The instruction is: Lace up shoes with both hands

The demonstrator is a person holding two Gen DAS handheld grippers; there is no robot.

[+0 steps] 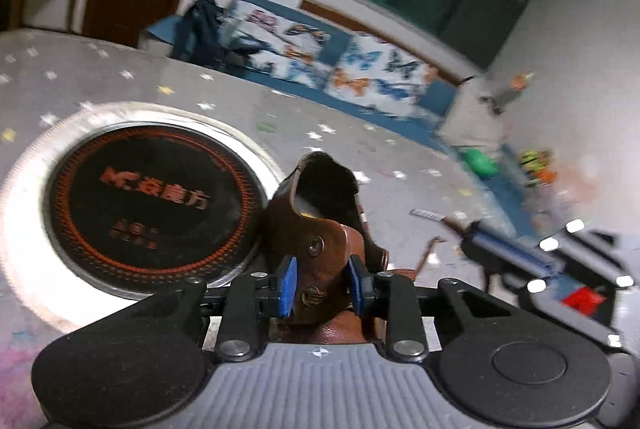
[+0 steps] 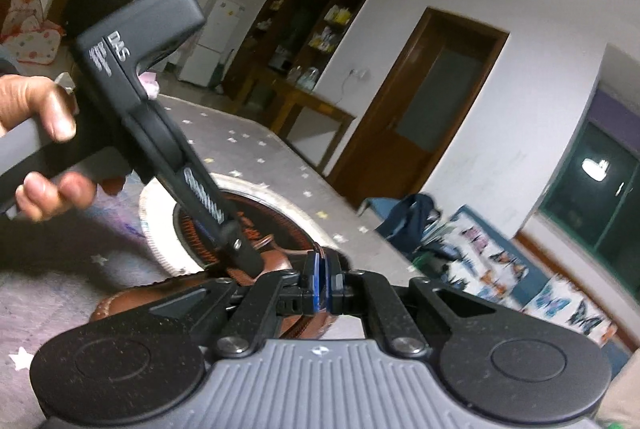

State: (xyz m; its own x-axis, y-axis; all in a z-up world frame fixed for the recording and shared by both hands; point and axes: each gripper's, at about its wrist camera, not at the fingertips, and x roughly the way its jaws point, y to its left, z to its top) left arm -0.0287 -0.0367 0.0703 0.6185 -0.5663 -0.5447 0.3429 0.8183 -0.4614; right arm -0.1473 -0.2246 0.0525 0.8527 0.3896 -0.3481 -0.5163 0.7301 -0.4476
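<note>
A brown leather shoe (image 1: 320, 229) stands on the grey star-patterned table. My left gripper (image 1: 322, 281) is shut on the shoe's eyelet flap, its blue pads (image 1: 289, 283) pressing either side by two metal eyelets. In the right wrist view the same shoe (image 2: 132, 299) lies low at left, with the left gripper's body (image 2: 160, 117) reaching down to it from a hand. My right gripper (image 2: 323, 285) has its blue pads closed together on a thin brown lace (image 2: 318, 249). A loose brown lace end (image 1: 428, 253) trails right of the shoe.
A round white hob with a black and orange glass centre (image 1: 148, 197) is set into the table just behind the shoe. A blue butterfly-print sofa (image 1: 360, 69) stands beyond the table edge. Doors and shelves line the far wall.
</note>
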